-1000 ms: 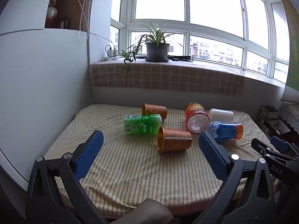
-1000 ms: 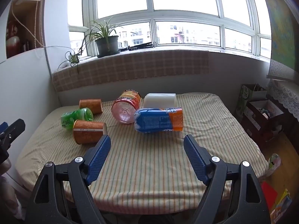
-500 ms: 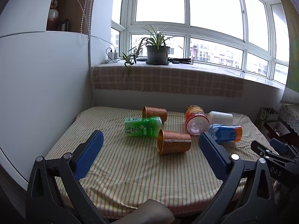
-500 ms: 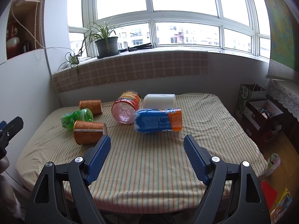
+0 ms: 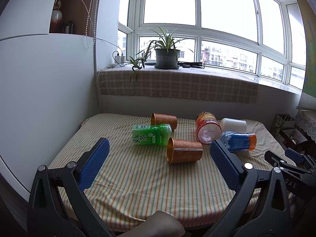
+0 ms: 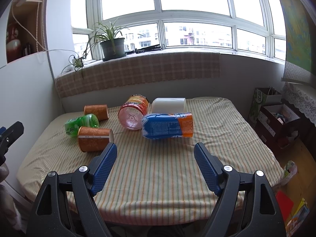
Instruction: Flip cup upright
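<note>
Several cups lie on their sides on a striped tablecloth (image 5: 138, 181). A near copper cup (image 5: 184, 153) lies mid-table with its mouth to the left; it also shows in the right wrist view (image 6: 94, 138). A second copper cup (image 5: 163, 119) lies farther back. A white cup (image 6: 168, 104) lies at the back right. My left gripper (image 5: 158, 158) is open and empty, short of the near copper cup. My right gripper (image 6: 155, 158) is open and empty above the table's front part.
A green tea bottle (image 5: 151, 134), an orange-red bottle (image 5: 207, 127) and a blue and orange bottle (image 6: 167, 126) lie among the cups. A white wall (image 5: 45, 98) borders the table's left. Bags and boxes (image 6: 276, 116) stand on the floor at right.
Both grippers have drawn back slightly and tilted up, so the objects sit a little lower and smaller in view. Nothing on the table has moved.
</note>
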